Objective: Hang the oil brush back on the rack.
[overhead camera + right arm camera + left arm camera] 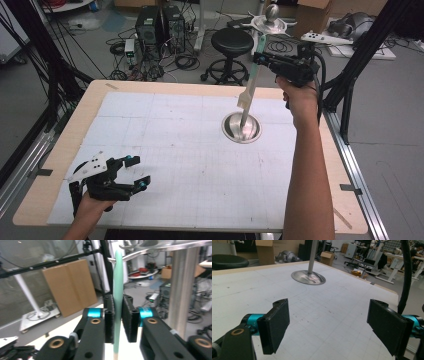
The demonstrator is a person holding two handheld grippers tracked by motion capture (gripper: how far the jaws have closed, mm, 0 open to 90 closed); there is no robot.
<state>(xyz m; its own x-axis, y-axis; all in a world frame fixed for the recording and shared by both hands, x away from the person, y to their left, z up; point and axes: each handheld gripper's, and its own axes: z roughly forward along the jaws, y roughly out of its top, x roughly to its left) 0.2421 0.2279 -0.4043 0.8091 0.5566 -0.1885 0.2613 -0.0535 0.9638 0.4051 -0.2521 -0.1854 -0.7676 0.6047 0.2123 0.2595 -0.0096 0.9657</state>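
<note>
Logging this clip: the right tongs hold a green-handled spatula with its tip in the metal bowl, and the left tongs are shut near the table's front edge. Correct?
Not quite. The left tongs are open, jaws wide apart with nothing between them, as the left gripper view shows. The rest stands: the right tongs hold the spatula, tip in the metal bowl.

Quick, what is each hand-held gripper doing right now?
Left hand-held gripper: open, empty, near the table.
Right hand-held gripper: closed on the spatula above the bowl.

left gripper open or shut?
Open. In the left gripper view the left gripper's two jaws stand far apart with bare table between them; the high view shows them spread with nothing held.
</note>
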